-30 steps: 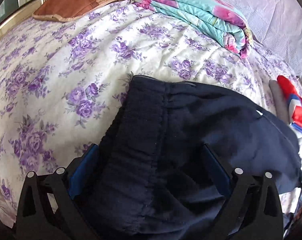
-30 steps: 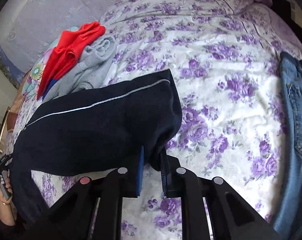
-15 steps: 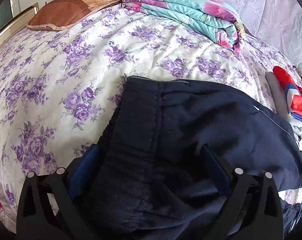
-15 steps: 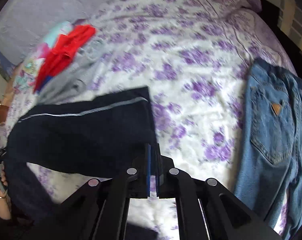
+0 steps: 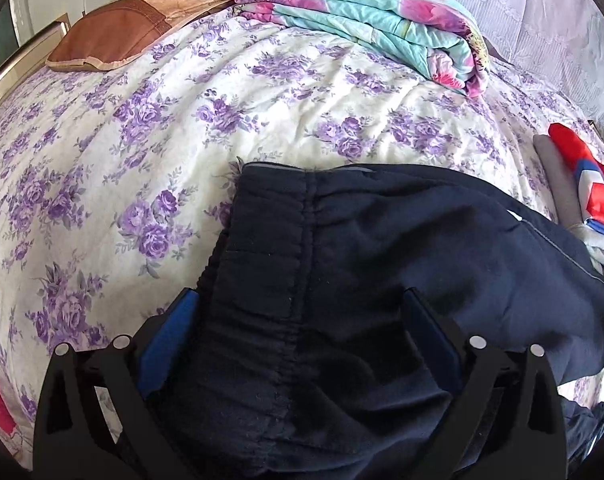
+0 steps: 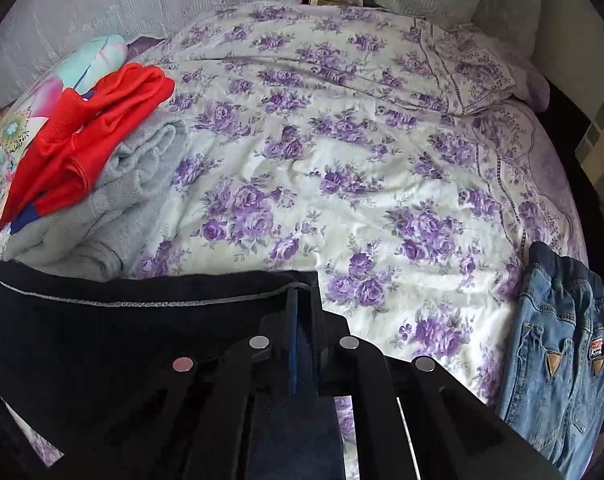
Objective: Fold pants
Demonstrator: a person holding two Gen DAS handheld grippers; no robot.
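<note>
Dark navy pants lie on the floral bed, waistband toward the far side, a thin grey stripe along one leg. My left gripper is open, its blue-padded fingers spread wide on either side of the waistband fabric, not clamping it. In the right wrist view the pants stretch off to the left. My right gripper is shut on the leg end of the pants at the striped hem.
A folded teal and pink quilt and a brown pillow lie at the far side. Red and grey clothes are stacked beside the pants. Blue jeans lie at the bed's right edge. Floral bedspread between.
My right gripper has closed tighter on the leg end and drawn it nearer, turning toward the far side of the bed. My left gripper stays open over the waistband.
</note>
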